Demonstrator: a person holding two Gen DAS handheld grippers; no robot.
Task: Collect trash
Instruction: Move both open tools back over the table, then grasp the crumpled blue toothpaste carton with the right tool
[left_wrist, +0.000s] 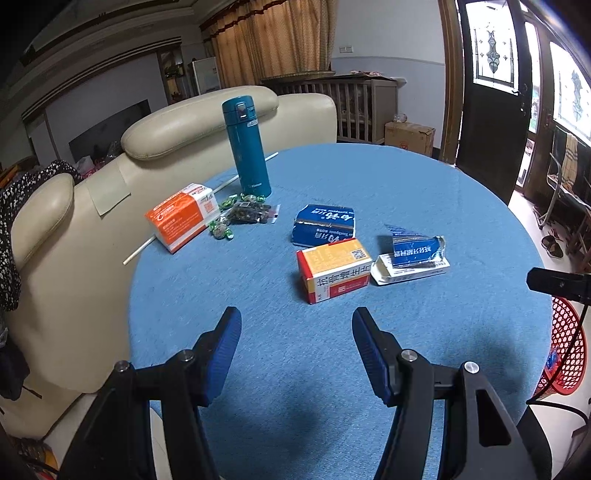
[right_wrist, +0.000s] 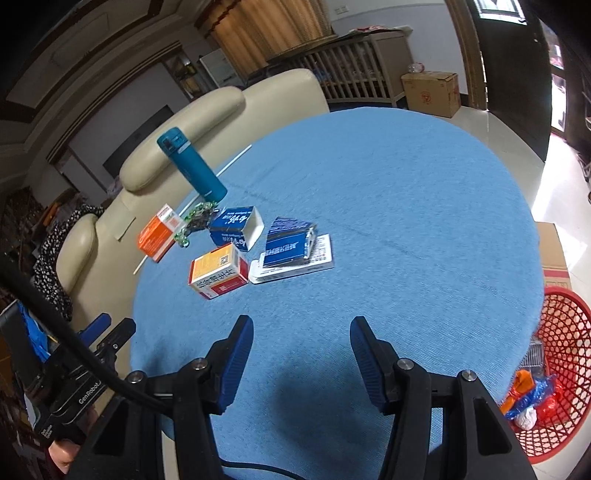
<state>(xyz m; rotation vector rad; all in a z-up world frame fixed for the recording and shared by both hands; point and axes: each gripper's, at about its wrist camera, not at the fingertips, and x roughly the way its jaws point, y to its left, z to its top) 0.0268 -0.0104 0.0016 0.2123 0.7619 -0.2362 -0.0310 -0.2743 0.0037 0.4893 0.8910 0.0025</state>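
- Left gripper (left_wrist: 295, 317) hangs above the near part of the round blue table (left_wrist: 406, 177), jaws apart, nothing between the blue pads.
- Right gripper (right_wrist: 301, 326) is over the near edge too, jaws apart and empty.
- Nearest trash: the yellow-and-red box (left_wrist: 334, 267), lying on its side towards the middle of the table, well ahead of both grippers.
- Just beside it on the right, a flat white card (left_wrist: 410, 271) with a crumpled blue wrapper (left_wrist: 415, 247) on top.
- Behind the yellow-and-red box sits a squashed blue carton (left_wrist: 325, 225), its open end showing in the right wrist view.
- Out by the left edge lies the orange-and-white box (left_wrist: 183, 218), lying across a thin white stick (left_wrist: 201, 203) that runs along that edge.
- Between that box and the blue carton, a scatter of green-wrapped sweets (left_wrist: 221, 230) and a small dark packet (left_wrist: 251, 214).
- Teal flask (left_wrist: 246, 146) stands upright at the far left edge, close behind the sweets.
- Red mesh basket (right_wrist: 561, 369) sits on the floor off the right edge, with orange and blue wrappers already inside.
- Cream sofa (left_wrist: 92, 258) backs onto the left edge.
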